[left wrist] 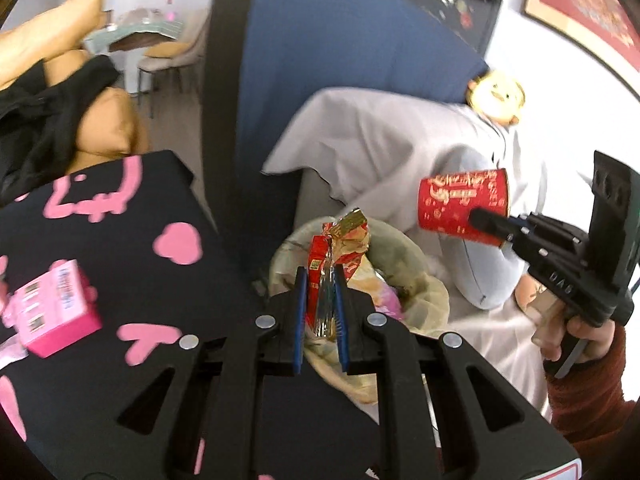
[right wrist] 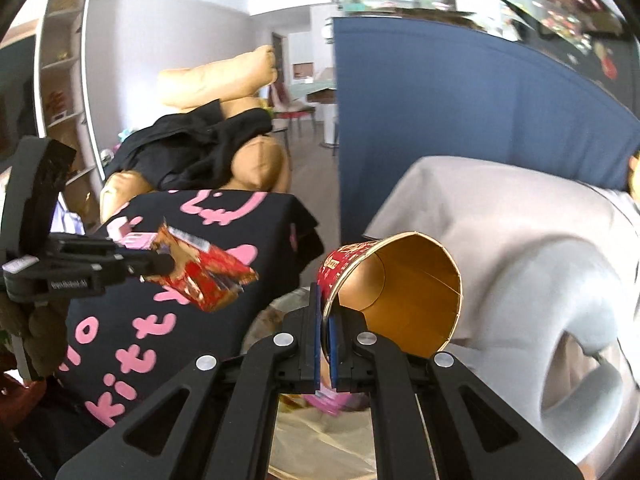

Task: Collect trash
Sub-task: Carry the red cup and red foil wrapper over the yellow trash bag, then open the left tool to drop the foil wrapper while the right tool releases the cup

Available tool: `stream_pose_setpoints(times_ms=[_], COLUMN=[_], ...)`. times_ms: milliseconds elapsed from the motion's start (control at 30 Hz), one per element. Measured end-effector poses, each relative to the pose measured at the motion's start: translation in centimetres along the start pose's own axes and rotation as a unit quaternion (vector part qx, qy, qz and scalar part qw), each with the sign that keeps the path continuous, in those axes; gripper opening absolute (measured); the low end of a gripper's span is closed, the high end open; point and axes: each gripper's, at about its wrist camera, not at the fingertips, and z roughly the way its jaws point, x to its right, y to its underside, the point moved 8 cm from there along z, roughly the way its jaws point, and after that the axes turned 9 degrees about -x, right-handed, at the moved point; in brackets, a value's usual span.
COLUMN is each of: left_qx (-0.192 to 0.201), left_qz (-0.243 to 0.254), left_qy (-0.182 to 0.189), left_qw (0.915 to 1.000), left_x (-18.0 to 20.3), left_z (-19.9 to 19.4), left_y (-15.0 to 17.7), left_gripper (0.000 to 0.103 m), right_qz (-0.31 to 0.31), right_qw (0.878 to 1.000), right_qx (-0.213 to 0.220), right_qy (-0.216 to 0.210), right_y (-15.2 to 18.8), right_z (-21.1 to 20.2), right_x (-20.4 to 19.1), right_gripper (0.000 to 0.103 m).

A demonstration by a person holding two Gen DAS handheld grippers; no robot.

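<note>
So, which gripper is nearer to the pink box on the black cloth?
Left. The left gripper, shut on a red wrapper, is beside the pink box; the right gripper holds the red cup farther away.

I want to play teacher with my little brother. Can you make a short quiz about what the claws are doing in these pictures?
1. True or false: the left claw is empty.
2. What does the right claw hold? A) pink box B) red paper cup C) pillow
3. What lies below both claws, next to the black cloth with pink hearts?

Key:
1. False, it pinches a red snack wrapper.
2. B, the red paper cup, gripped by its rim.
3. A bin lined with a bag, with trash already inside.
</note>
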Motion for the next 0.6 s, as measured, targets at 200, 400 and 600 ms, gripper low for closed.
stream_pose_setpoints(times_ms=[200, 400, 600], left_qx=[-0.041, -0.075, -0.125], left_qz=[0.014, 0.017, 0.029], left_qy=[0.025, 0.031, 0.02], left_qw=[0.9987, 0.9966, 0.9915], left_x=[2.4, 3.0, 3.4], left_z=[4.8, 9.4, 14.6], left_y=[-0.2, 0.3, 1.9], left_gripper=[0.012, 0.012, 0.011], right_qz=[0.026, 0.037, 0.059], right_qw=[1.0, 0.999, 0.998], right_qx=[0.006, 0.002, -0.005], right_qy=[0.006, 0.012, 0.009], right_y=[1.0, 1.7, 2.4], right_z=[-0.5, -0.2, 1.2], right_x=[2.4, 3.9, 5.4], right_gripper=[0.005, 0.005, 0.005])
